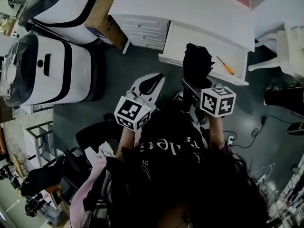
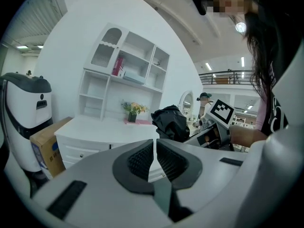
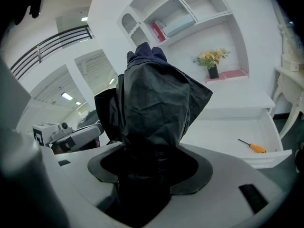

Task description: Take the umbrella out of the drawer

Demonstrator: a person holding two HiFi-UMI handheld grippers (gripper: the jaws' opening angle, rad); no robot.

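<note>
A black folded umbrella (image 1: pixel 197 63) is held up in front of the open white drawer (image 1: pixel 190 37) of the desk, clear of it. My right gripper (image 1: pixel 191 90) is shut on its lower end. In the right gripper view the umbrella (image 3: pixel 156 99) fills the middle and stands up out of the right gripper (image 3: pixel 149 163). My left gripper (image 1: pixel 153 80) hangs to the left of it, shut and empty. The left gripper view shows the left gripper (image 2: pixel 155 151) with its pads together and the umbrella (image 2: pixel 171 122) beyond them.
An orange screwdriver (image 1: pixel 225 65) lies in the drawer. Two white machines (image 1: pixel 52 70) and a cardboard box (image 1: pixel 107 18) stand left of the desk. A white chair (image 1: pixel 289 46) is at the right. Cables lie on the floor (image 1: pixel 256 127).
</note>
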